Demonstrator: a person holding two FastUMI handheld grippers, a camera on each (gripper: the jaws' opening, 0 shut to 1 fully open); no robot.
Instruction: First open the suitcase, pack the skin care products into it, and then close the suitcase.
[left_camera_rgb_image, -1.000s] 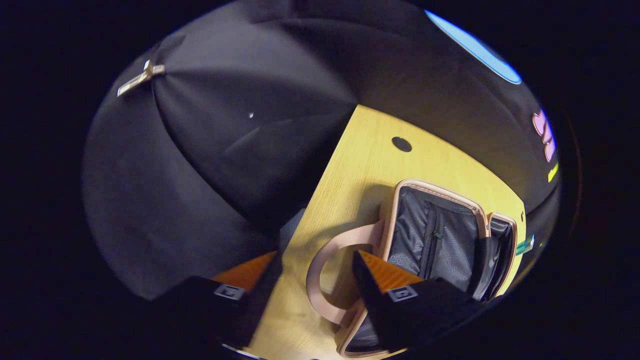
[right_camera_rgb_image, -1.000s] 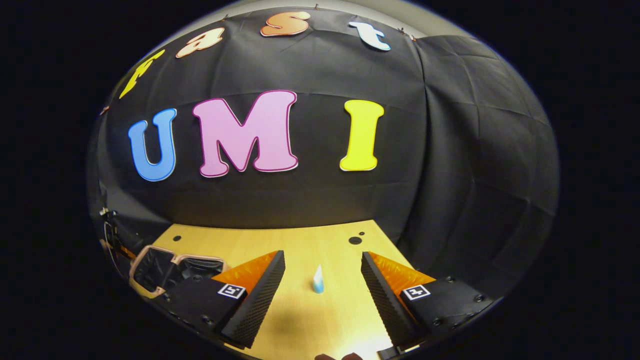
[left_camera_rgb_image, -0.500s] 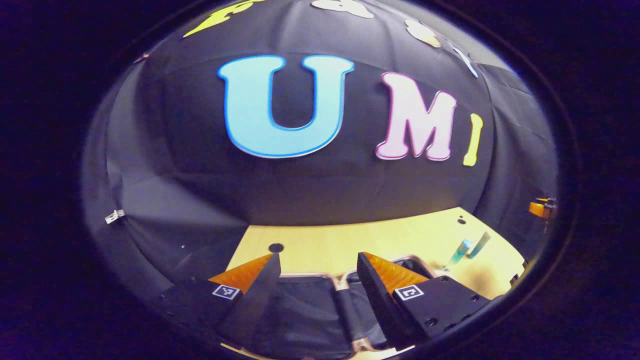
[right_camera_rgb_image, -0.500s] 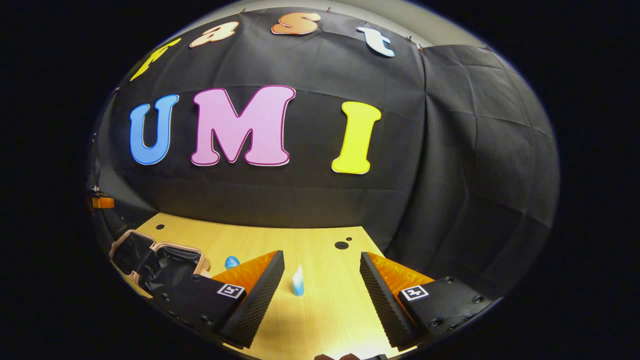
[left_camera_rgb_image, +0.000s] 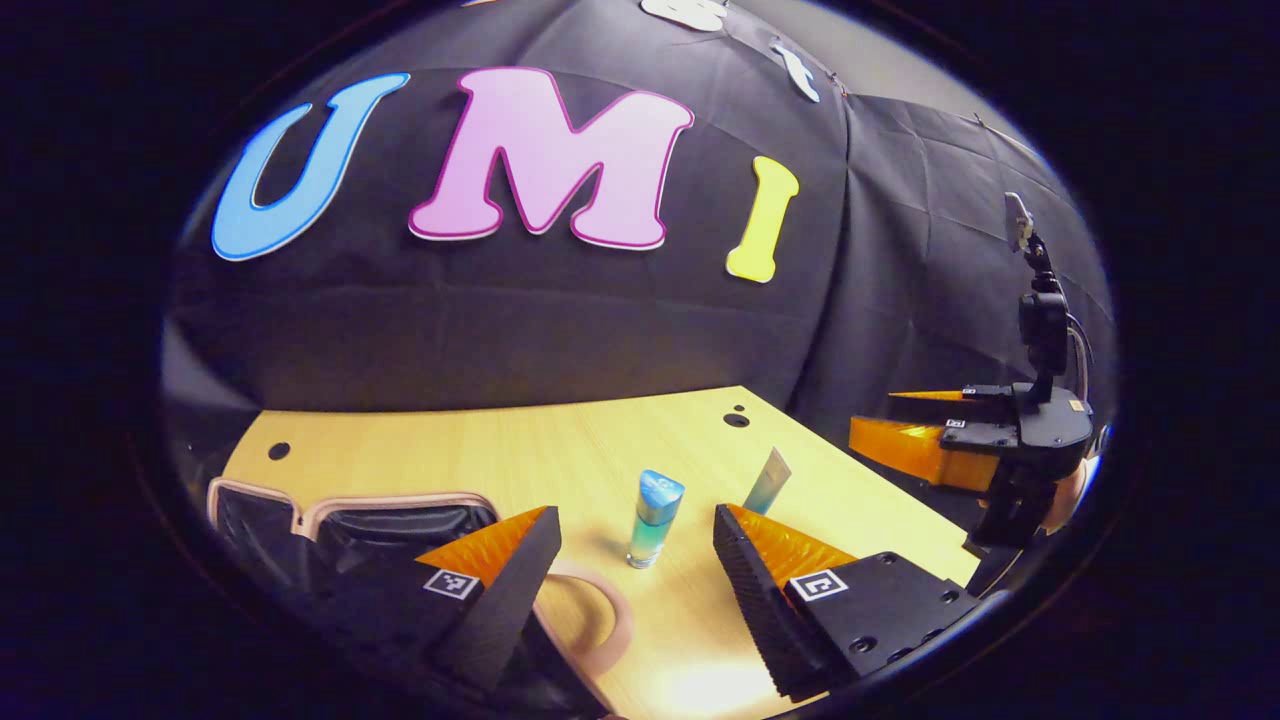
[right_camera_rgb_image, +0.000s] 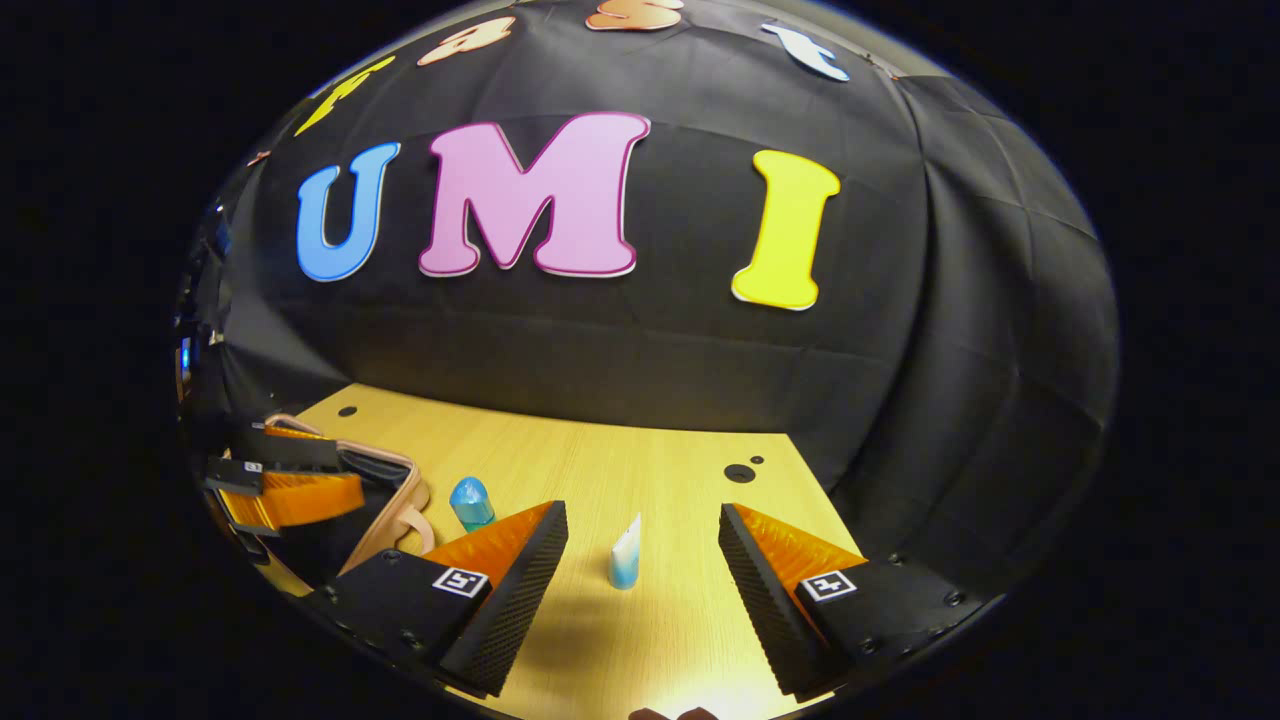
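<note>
Left gripper view: left gripper (left_camera_rgb_image: 632, 555) spread wide, grasping nothing, above the wooden table (left_camera_rgb_image: 520, 450). Between its fingers, farther off, a blue bottle (left_camera_rgb_image: 654, 518) with a rounded cap, upright on the table. Just right of the bottle, a flat-topped blue tube (left_camera_rgb_image: 767, 482), also upright, apart from it. At lower left, the suitcase (left_camera_rgb_image: 350, 510), open, dark lining showing inside a pale pink rim, with its pink handle (left_camera_rgb_image: 600, 610) lying on the table near the left finger. At far right, right gripper (left_camera_rgb_image: 925, 425), beyond the table's edge, fingers parted, empty. Right gripper view: right gripper (right_camera_rgb_image: 640, 560) released, wide apart, holding nothing, low over the table (right_camera_rgb_image: 600, 470). Tube (right_camera_rgb_image: 624, 552) upright between the fingers, touching neither. Bottle (right_camera_rgb_image: 470, 503) to the left, partly behind the left finger. Suitcase (right_camera_rgb_image: 395, 480) at far left, open, with left gripper (right_camera_rgb_image: 265, 480) over it, fingers apart, gripping nothing.
</note>
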